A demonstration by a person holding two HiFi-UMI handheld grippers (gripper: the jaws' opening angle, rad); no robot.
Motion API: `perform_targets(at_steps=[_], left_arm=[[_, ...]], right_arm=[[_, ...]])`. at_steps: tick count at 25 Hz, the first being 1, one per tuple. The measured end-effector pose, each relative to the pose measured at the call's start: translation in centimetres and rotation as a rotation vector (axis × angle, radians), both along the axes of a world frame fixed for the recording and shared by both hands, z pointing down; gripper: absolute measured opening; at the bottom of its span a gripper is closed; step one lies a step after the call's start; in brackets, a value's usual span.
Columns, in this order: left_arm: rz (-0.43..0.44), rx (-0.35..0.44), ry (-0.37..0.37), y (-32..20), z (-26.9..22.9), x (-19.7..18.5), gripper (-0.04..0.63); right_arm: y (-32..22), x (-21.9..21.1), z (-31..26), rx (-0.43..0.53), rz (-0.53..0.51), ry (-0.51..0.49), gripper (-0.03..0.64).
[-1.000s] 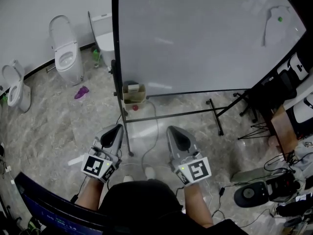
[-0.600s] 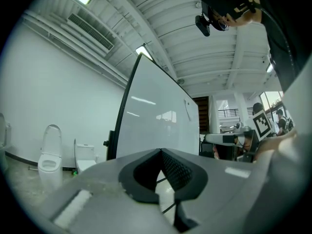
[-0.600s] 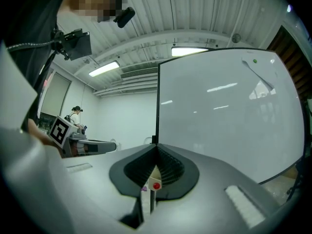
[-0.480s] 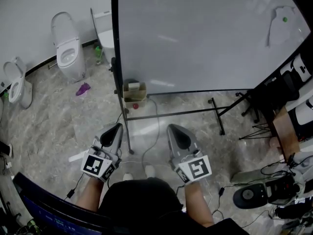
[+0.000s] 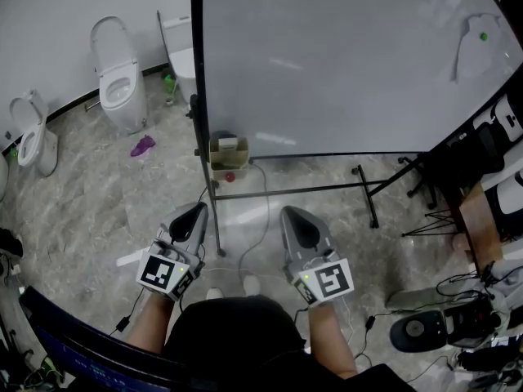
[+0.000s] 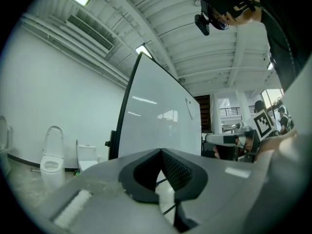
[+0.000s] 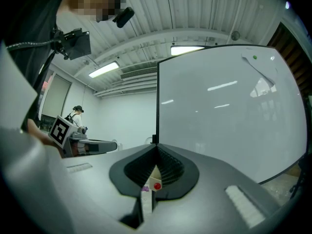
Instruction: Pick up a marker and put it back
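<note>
A tall whiteboard (image 5: 343, 64) on a black stand fills the upper part of the head view. No marker shows clearly anywhere. At the stand's foot sits a small cardboard box (image 5: 227, 152) with a white thing in it and a red spot (image 5: 230, 176) on its front. My left gripper (image 5: 199, 210) and right gripper (image 5: 288, 213) hover side by side above the floor, short of the board, both shut with nothing between the jaws. The left gripper view shows the pads (image 6: 161, 151) meeting. In the right gripper view the pads (image 7: 156, 148) meet, with the box showing below them.
Two toilets (image 5: 121, 72) (image 5: 33, 133) and a third (image 5: 181, 51) stand at the left wall, with a purple scrap (image 5: 142, 146) on the floor. The stand's legs (image 5: 368, 194) and a cable (image 5: 263, 211) cross the floor. Equipment and cords (image 5: 433, 325) crowd the right.
The head view has drifted slightly, so the board and toilets sit a little to the right and lower. Both grippers stay where they were, still shut.
</note>
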State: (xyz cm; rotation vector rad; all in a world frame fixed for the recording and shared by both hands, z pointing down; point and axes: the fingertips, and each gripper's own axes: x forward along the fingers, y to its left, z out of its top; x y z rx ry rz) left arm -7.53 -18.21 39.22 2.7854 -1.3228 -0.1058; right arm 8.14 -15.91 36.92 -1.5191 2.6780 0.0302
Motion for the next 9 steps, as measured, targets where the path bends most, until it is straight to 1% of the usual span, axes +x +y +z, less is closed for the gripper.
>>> perform_targets(at_steps=[9], left_arm=[[-0.019, -0.003, 0.004, -0.43, 0.04, -0.16, 0.006]], right_arm=[[-0.92, -0.19, -0.01, 0.005, -0.014, 0.017, 0.009]])
